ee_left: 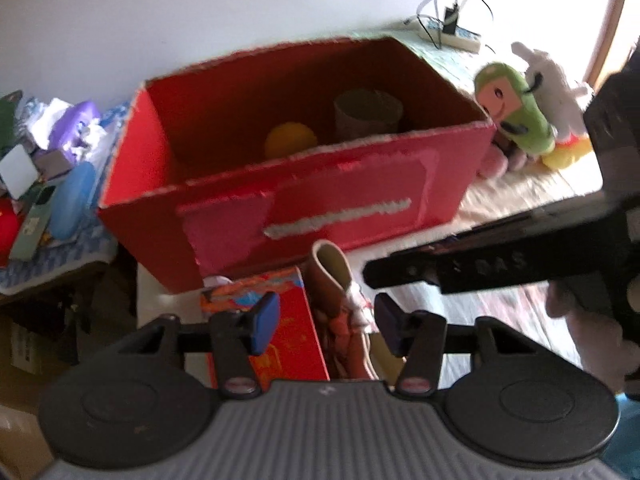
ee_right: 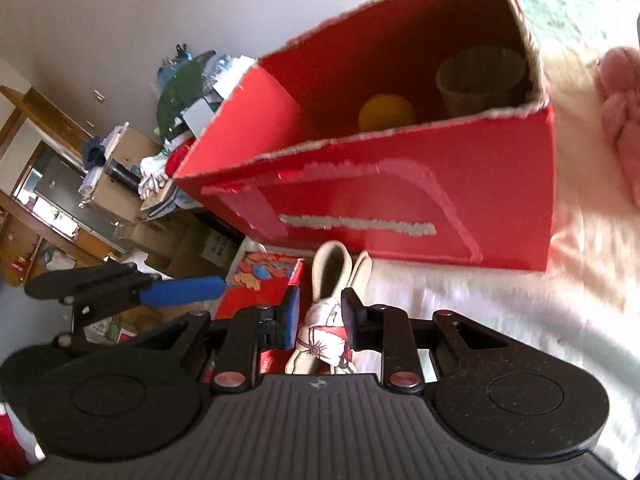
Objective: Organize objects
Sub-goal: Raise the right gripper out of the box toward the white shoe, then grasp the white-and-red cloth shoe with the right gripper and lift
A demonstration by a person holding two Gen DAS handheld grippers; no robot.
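The work surface was a bed or table covered in a pale quilted cloth [ee_right: 500, 320], brightly lit from one side, with a white wall behind. Nearest the cameras, the right gripper [ee_right: 320, 316] had its blue-padded jaws drawn in close on either side of a small rabbit doll [ee_right: 324, 344] in a white and red outfit; whether the pads actually pressed on it could not be told. The doll's cream ears [ee_right: 340, 268] pointed toward the box. The left gripper [ee_left: 326, 322] stood with its fingers spread, the same doll [ee_left: 344, 320] lying between them and touched by neither pad. Just beside the doll, on its left, lay a flat red packet [ee_right: 264, 280] with a coloured print. Immediately beyond both stood an open red cardboard box [ee_right: 400, 200] with torn white edges and a strip of ripped paper across its front. Inside it sat a yellow ball [ee_right: 386, 112] and, near the right wall, a greyish woven cup [ee_right: 480, 80]. Beyond the box's right end, a green plush toy [ee_left: 516, 104] and a white plush toy [ee_left: 556, 88] leaned together, with a power strip [ee_left: 452, 34] and cables farther back. To the left, a heap of mixed clutter [ee_left: 52, 148] lay beside the box.
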